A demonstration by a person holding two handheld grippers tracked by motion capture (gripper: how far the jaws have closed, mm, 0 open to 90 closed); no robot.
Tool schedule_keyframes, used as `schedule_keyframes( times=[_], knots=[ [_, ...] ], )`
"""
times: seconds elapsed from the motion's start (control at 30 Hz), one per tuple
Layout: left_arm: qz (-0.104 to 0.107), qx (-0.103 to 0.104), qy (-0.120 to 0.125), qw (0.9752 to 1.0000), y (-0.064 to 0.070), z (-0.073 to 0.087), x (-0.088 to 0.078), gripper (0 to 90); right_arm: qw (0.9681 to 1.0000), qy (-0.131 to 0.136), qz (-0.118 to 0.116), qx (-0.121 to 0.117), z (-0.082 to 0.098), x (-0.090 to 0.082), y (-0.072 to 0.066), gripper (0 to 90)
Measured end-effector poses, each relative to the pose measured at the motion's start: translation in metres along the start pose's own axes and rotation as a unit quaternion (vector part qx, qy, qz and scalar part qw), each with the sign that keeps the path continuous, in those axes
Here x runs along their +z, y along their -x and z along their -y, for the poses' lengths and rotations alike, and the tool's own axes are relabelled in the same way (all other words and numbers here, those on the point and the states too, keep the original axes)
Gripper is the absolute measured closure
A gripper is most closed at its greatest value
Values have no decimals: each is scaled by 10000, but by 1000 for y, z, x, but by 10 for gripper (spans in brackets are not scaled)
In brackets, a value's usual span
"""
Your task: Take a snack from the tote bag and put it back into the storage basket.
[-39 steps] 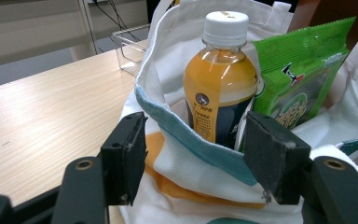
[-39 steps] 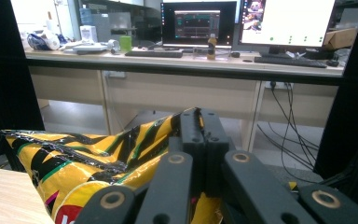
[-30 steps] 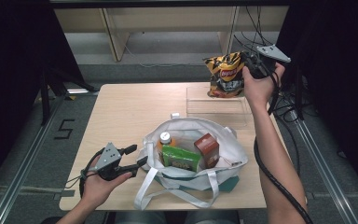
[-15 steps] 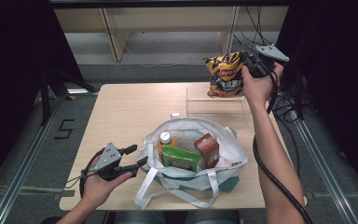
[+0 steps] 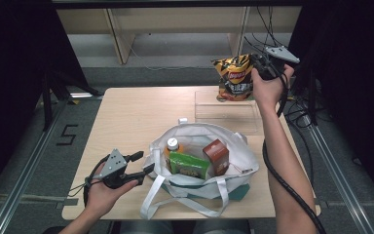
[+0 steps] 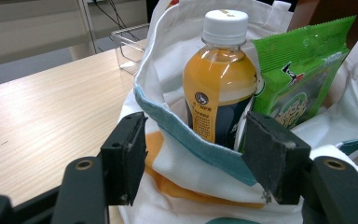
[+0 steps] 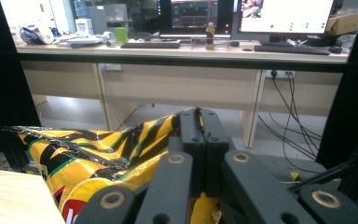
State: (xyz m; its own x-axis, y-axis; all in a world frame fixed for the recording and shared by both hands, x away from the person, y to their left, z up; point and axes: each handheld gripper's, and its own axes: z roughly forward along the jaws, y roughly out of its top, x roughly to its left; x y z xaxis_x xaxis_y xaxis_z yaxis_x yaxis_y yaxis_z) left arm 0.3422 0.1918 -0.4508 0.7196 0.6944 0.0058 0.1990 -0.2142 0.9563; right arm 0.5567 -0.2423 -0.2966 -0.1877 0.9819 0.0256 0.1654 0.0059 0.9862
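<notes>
My right tongs [image 5: 259, 62] pinch the crisp bag [image 5: 233, 78] by its top corner, hanging at one o'clock above the clear tray [image 5: 226, 113]. It looks light, crinkly and crushable, so I'd grip the seam only. My left tongs [image 5: 145, 163] are spread across the tote bag [image 5: 243, 163] rim at seven o'clock.

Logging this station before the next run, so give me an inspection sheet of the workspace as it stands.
Surface: wooden table, left half bare.
Job's things: white tote holding a juice bottle, green packet and brown carton; chip bag held above the clear tray.
Clutter: nothing seen.
Grippers: left claw open around the tote's rim; right claw shut on the chip bag.
Cables: one trails from each claw; more hang off the far right.
Surroundings: desk with monitors beyond; floor marked 5.
</notes>
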Motion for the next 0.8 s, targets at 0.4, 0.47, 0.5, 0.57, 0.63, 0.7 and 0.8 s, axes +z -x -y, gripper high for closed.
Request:
schedule_keyframes(
  times=[0.4, 0.47, 0.5, 0.57, 0.63, 0.7, 0.8],
  knots=[
    [-21, 5, -41, 10000, 0, 0, -1, 389, 9999, -130, -16, 20, 9, 13, 0, 900],
    [-24, 8, -43, 10000, 0, 0, -1, 390, 9999, -155, -10, 47, 10, 14, 0, 900],
    [-23, 12, -44, 10000, 0, 0, -1, 390, 9999, -157, -28, 20, 11, 15, 1, 900],
    [-29, 7, -43, 10000, 0, 0, -1, 389, 9998, -195, -29, 70, 11, 17, 1, 900],
    [-23, 2, -41, 10000, 0, 0, -1, 390, 9998, -215, -28, 13, 12, 18, 1, 900],
    [-24, -1, -37, 10000, 0, 0, -1, 389, 9997, -219, -28, 41, 13, 20, 1, 900],
    [-23, 3, -41, 10000, 0, 0, -1, 389, 9996, -269, -31, 100, 14, 21, 1, 900]
  ],
)
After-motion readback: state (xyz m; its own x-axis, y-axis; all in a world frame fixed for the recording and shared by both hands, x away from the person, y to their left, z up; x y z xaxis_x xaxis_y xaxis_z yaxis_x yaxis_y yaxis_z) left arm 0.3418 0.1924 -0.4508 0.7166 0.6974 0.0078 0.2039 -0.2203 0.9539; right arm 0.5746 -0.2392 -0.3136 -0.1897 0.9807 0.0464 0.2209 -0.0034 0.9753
